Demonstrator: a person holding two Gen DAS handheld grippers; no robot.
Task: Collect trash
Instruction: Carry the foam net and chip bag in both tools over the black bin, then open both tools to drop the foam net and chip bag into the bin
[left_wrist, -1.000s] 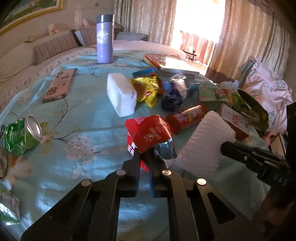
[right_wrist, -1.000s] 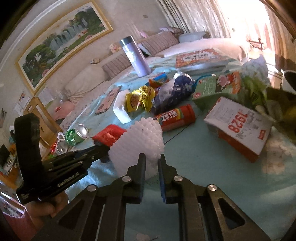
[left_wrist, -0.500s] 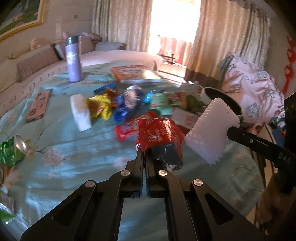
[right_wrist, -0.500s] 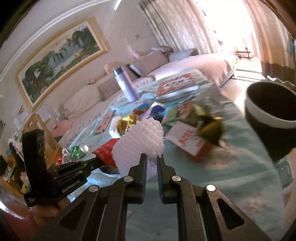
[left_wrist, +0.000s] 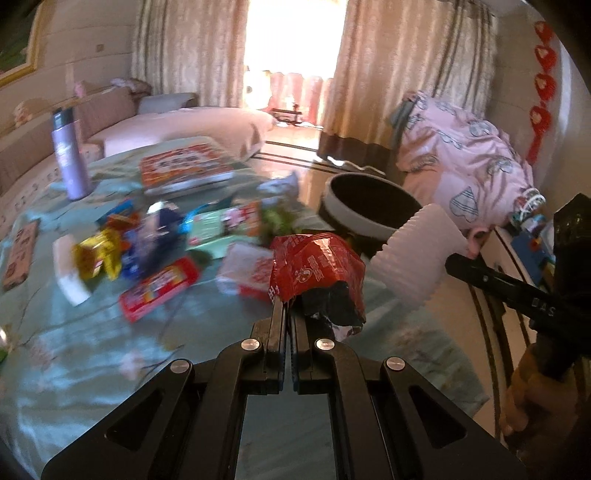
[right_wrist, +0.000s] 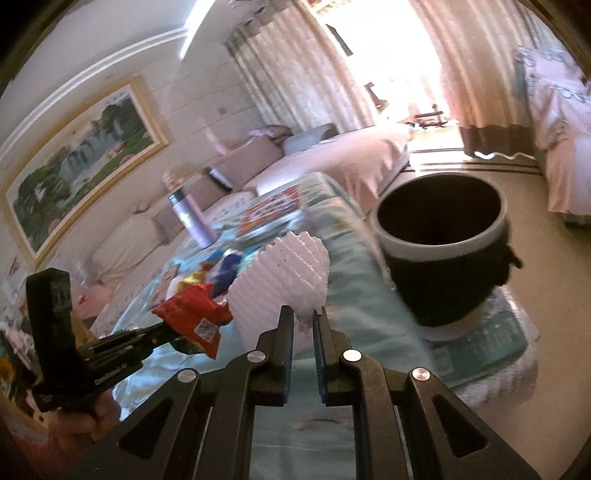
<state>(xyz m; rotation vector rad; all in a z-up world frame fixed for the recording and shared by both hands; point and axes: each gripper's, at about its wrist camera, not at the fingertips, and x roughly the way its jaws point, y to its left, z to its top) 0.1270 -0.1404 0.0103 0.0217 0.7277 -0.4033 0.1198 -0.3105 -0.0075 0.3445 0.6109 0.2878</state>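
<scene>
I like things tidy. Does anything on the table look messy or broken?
Yes. Snack wrappers and boxes lie scattered over the tablecloth. The red packet in the left gripper is crumpled and torn open.

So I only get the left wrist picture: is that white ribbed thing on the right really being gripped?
Observer: Yes. The right wrist view shows the right gripper shut on the white foam sleeve, at its lower edge.
Operator: And the dark tub behind it?
Observer: That is a bin beside the table edge, with a black bag wrapped around its outside below the white rim.
Operator: What about my red packet?
Observer: From there the red packet hangs from the left gripper over the table, and its underside carries a white barcode label.
</scene>
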